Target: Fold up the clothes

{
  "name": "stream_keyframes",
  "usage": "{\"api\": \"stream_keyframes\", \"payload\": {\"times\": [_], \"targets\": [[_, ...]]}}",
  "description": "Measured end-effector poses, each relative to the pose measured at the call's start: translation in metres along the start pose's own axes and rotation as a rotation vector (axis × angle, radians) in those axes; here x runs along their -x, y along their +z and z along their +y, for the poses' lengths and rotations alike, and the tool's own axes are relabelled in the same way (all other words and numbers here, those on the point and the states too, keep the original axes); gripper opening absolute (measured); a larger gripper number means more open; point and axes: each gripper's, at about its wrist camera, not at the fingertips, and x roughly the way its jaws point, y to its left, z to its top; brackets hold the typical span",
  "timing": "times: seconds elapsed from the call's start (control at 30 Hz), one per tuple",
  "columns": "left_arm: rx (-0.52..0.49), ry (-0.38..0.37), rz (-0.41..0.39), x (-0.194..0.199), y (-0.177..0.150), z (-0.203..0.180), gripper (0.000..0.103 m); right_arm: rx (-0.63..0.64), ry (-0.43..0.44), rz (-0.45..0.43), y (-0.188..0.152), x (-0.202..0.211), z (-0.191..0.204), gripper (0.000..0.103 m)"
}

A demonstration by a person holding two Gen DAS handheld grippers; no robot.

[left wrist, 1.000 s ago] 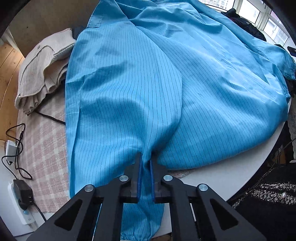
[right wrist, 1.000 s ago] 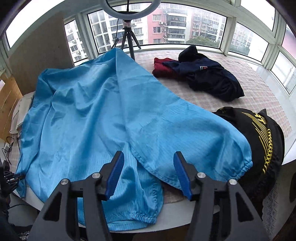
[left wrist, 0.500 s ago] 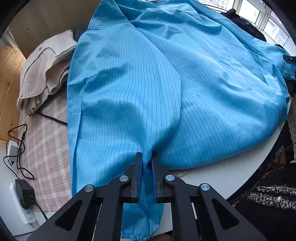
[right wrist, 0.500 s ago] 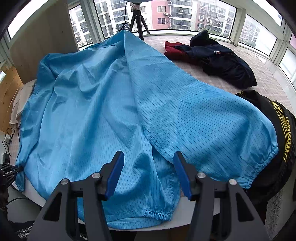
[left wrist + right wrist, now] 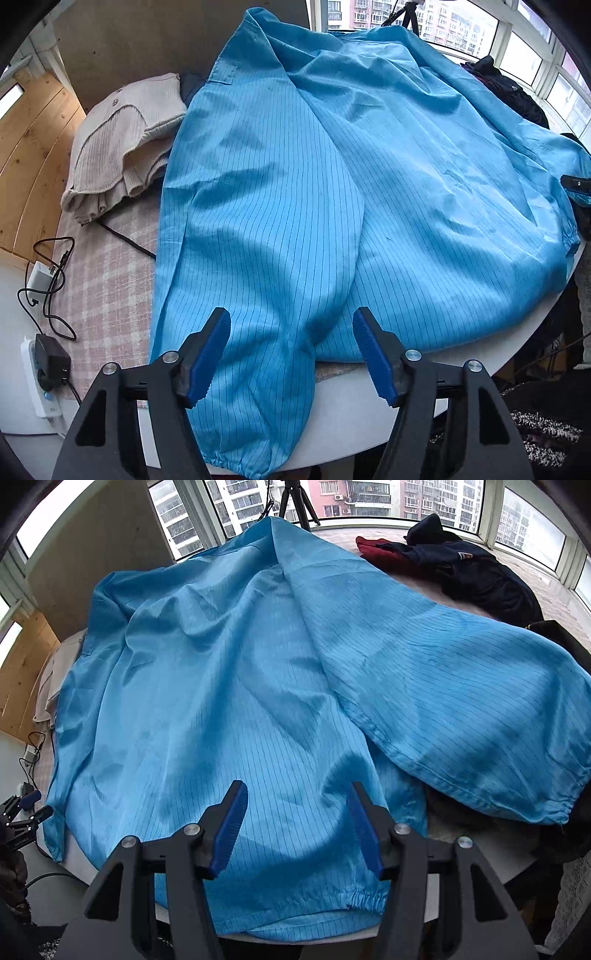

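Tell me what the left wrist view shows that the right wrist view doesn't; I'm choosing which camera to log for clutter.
Only the left wrist view shows the charger and cable on the checked cloth, and the folded beige knit clearly. Only the right wrist view shows the red garment, the dark navy pile by the windows, and the garment's elastic hem. Both show the blue striped garment spread out, and each view's own gripper open over it: left gripper, right gripper.

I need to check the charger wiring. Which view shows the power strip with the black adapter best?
The left wrist view: the power strip and black adapter sit clear at its lower left. The right wrist view shows only a dim sliver of cables at its left edge.
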Motion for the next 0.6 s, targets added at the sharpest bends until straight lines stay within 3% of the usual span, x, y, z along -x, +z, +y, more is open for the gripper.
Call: {"api": "stream_keyframes", "payload": {"times": [0.17, 0.43, 0.6], "targets": [[-0.002, 0.028, -0.015, -0.001, 0.003, 0.003, 0.071, 0.039, 0.021, 0.022, -0.007, -0.01, 0.022, 0.055], [0.182, 0.015, 0.041, -0.037, 0.007, 0.055, 0.073, 0.073, 0.042, 0.086, -0.022, -0.038, 0.05, 0.057], [0.21, 0.03, 0.07, -0.053, 0.01, 0.058, 0.073, 0.103, 0.014, 0.084, -0.028, -0.048, 0.062, 0.057]]}}
